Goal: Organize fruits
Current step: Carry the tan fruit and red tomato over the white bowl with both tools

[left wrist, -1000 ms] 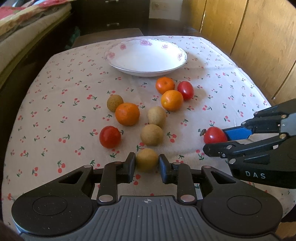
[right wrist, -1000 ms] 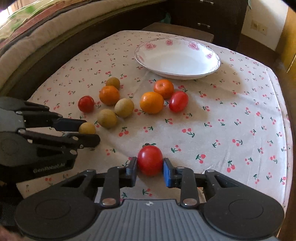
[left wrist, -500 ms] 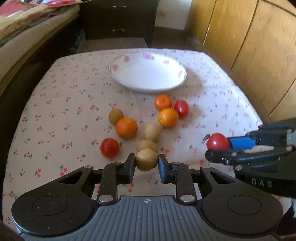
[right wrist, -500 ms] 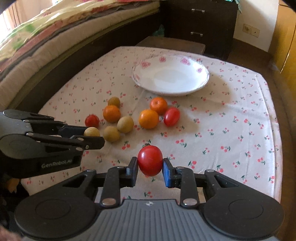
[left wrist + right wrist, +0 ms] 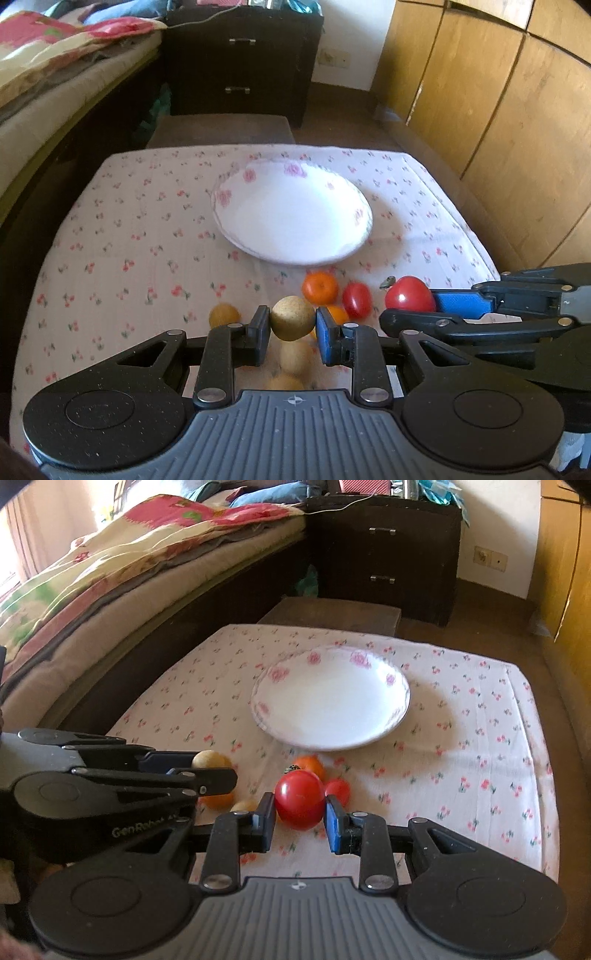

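Observation:
My left gripper (image 5: 291, 326) is shut on a tan round fruit (image 5: 292, 318), held in the air above the tablecloth. My right gripper (image 5: 300, 812) is shut on a red tomato (image 5: 300, 799), also lifted; in the left wrist view that tomato (image 5: 409, 294) shows at the right. An empty white floral plate (image 5: 295, 210) lies farther back on the table. Below the grippers stay an orange (image 5: 320, 287), a second red tomato (image 5: 356, 300) and more tan fruits (image 5: 224, 314). Some fruits are hidden behind the fingers.
The table carries a cherry-print cloth (image 5: 129, 229). A bed (image 5: 110, 572) runs along its left side, a dark drawer cabinet (image 5: 384, 550) stands behind, and wooden wardrobe doors (image 5: 498, 92) are at the right. A low dark stool (image 5: 332, 614) sits beyond the far table edge.
Both grippers have risen off the table with their fruits, the tan fruit on the left, the tomato on the right. The plate and the loose fruits now look farther below and lower in both views.

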Available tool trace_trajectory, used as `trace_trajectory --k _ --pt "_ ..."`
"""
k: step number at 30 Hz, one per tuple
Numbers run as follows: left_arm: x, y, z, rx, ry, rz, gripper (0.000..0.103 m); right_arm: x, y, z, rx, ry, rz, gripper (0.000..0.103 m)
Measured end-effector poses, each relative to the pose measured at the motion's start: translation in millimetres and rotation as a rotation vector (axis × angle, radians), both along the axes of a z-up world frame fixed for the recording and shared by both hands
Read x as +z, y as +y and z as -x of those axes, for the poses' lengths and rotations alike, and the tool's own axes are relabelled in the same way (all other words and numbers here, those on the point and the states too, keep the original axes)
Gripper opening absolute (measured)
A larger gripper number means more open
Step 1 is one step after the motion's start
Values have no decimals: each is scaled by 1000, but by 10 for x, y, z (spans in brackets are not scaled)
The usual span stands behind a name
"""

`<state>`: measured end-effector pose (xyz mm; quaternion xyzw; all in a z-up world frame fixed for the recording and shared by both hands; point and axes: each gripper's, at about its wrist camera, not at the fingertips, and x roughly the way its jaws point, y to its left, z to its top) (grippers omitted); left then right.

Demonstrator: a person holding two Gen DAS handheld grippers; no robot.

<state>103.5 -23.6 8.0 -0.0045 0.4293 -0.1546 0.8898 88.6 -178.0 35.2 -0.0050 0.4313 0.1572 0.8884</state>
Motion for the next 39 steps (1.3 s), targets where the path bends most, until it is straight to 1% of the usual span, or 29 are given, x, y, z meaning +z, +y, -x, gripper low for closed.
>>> trace_trajectory --k 3,10,21,28,39 --pt "18 5 -125 11 -3 8 34 11 -5 -131 -11 -5 -2 30" --pt "38 -68 -437 17 -15 -3 34 -14 -33 -491 -31 -10 6 30" --pt "-158 -150 -942 43 17 -28 33 -211 -87 -995 -48 15 17 30" --pt "-274 -140 -1079 59 40 -48 33 -361 -64 -1153 -48 34 12 30" --pt "-344 -157 -1113 65 47 -66 33 -441 -23 -1209 -42 50 40 31"
